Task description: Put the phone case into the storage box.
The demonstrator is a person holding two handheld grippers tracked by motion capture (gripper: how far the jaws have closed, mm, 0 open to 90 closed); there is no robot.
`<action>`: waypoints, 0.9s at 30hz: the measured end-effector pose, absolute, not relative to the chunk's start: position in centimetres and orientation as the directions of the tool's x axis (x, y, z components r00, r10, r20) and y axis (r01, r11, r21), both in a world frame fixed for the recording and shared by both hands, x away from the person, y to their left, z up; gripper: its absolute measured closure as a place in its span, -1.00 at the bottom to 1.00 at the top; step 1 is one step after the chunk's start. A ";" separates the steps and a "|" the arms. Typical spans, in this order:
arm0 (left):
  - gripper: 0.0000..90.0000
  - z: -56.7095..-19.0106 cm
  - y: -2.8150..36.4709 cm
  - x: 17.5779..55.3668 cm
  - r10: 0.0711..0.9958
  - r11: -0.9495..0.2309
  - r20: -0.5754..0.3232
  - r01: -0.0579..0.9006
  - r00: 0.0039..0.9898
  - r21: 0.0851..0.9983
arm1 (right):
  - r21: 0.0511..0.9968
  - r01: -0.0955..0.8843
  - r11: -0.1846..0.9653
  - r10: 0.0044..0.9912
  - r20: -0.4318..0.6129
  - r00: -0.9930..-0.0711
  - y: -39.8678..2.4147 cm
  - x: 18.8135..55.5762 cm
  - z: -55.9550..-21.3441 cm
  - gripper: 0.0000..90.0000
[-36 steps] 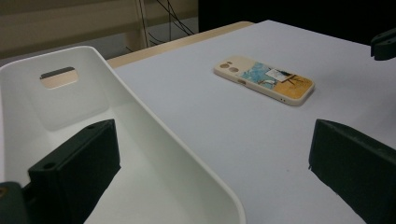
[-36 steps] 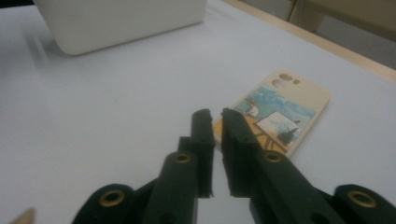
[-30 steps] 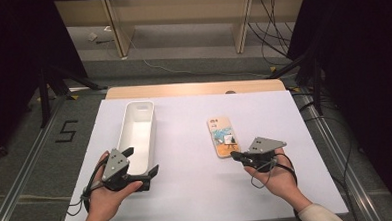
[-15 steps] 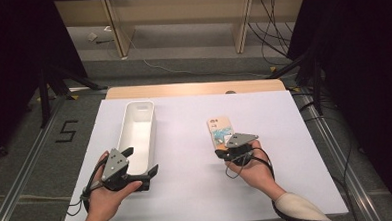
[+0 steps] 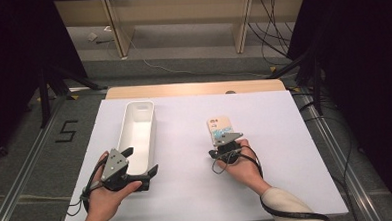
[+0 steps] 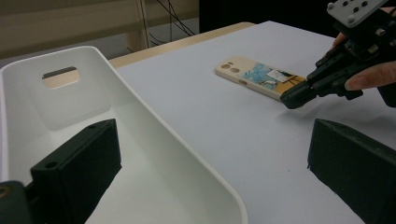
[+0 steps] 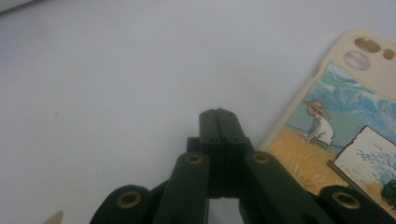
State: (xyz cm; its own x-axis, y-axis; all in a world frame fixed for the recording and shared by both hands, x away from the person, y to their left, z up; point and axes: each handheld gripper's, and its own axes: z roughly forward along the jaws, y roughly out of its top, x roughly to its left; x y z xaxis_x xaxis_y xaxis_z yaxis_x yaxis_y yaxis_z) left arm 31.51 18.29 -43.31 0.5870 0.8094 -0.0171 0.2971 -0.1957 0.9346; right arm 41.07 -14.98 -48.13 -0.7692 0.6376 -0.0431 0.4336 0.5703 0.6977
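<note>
Right tongs [image 5: 217,152] sit low at the near end of the phone case [image 5: 220,128], jaws pressed fully together with nothing between them. In the right gripper view the closed tip rests just beside the case's long edge, on the bare white surface [image 5: 285,136], not on the case itself.

Phone case lies flat, printed side up, right of the surface's middle, long axis running from the near edge toward the far edge, camera cut-outs at the far end.

Left tongs [image 5: 139,168] are wide open and straddle the near end of the white bin [image 5: 138,123], one jaw inside it, one outside over the surface; nothing gripped. The bin lies left of centre, parallel to the case and well apart from it.

Judgement: the step looks like getting hold of the case, probably bound for the bin.

- A flat, thin case offers no grip from above with closed jaws. Open them first.
- Best purchase is likely across the narrow width, at the near end, one pad each side of the rim.
- Alternatively use the closed tip to lift the edge, then open and pinch.
- Keep the tip low; the case may skate on the smooth surface.
- The left tongs could steady the bin.
</note>
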 end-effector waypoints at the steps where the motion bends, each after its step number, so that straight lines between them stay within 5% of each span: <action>1: -0.95 -43.3 18.3 31.5 0.809 -0.196 -0.017 0.297 0.587 0.935 | 0.694 0.435 0.573 0.640 -0.047 -0.767 -14.9 41.1 -48.2 1.00; 27: -0.95 -43.3 18.3 31.5 0.811 -0.188 -0.025 0.301 0.584 0.935 | 0.639 0.539 0.548 0.713 -0.020 -0.701 -16.2 41.2 -48.2 1.00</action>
